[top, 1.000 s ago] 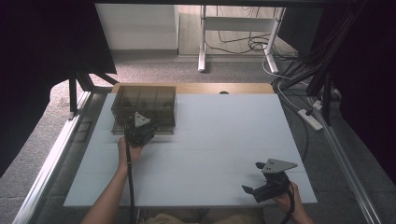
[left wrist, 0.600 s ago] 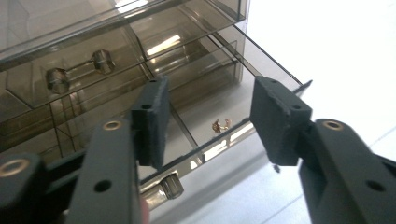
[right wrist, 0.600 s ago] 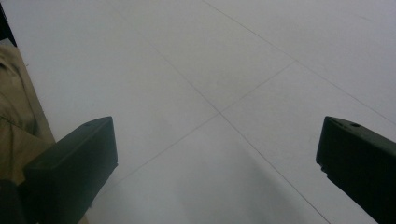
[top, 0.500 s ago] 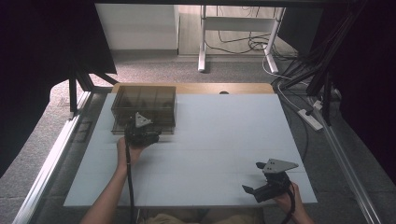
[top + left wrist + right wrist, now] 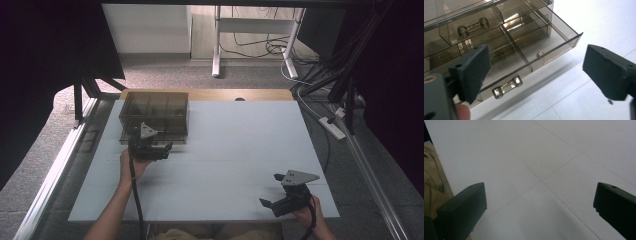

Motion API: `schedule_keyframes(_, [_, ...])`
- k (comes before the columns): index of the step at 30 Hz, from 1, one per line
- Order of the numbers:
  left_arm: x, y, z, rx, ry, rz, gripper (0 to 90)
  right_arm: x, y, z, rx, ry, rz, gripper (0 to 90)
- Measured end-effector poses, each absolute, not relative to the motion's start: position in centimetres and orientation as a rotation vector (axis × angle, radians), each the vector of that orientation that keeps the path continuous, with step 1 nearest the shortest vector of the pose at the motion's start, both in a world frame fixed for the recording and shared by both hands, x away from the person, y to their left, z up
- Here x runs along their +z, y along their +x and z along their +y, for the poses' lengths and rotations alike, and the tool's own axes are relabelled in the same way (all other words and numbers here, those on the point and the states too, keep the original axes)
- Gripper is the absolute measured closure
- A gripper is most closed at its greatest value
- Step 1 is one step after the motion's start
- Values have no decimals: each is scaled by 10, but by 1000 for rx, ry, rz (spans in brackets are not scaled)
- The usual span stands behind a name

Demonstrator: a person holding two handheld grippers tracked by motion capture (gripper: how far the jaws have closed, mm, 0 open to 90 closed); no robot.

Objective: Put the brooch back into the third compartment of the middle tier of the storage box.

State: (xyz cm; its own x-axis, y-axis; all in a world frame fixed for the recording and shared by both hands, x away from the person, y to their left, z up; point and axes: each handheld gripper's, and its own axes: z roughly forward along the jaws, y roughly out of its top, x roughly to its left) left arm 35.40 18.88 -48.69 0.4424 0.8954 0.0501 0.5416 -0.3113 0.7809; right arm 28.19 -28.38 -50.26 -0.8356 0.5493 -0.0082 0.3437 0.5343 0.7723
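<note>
A smoky clear drawer unit point(image 5: 155, 112) stands at the table's far left. In the left gripper view its bottom drawer point(image 5: 529, 50) is pulled out, its clear bar handle point(image 5: 507, 86) facing me, and a tiny golden bit point(image 5: 538, 53) lies inside. My left gripper point(image 5: 162, 150) hovers just in front of the drawer. Its jaws have just been opening, and the left gripper point(image 5: 536, 72) now stands open, with the handle low between the pads point(image 5: 474, 70) but untouched. My right gripper point(image 5: 272, 205) rests open near the front right edge and my right gripper point(image 5: 539, 207) has bare table between its fingers.
The white table point(image 5: 240, 145) stretches bare between the two grippers. A wooden strip point(image 5: 215, 94) runs along its far edge. Metal rails flank both sides, and cables and a power strip point(image 5: 332, 127) lie on the floor at right.
The left gripper has drawn back a little toward the person from the drawer unit, and its jaws have spread. The right gripper has stayed put.
</note>
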Motion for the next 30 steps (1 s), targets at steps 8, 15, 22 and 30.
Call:
schedule_keyframes(8, [-487,347,189,659,2016,1202,40,-502,282,-284,1189,750,2522,0])
schedule_keyframes(15, [-487,343,193,652,2022,1215,14,-502,282,-283,1189,749,2522,0])
schedule_keyframes(22, [-488,339,196,654,2030,1232,6,-502,282,-283,1190,748,2519,0])
schedule_keyframes(30, [-488,339,197,661,2029,1244,4,-502,281,-284,1187,748,2519,0])
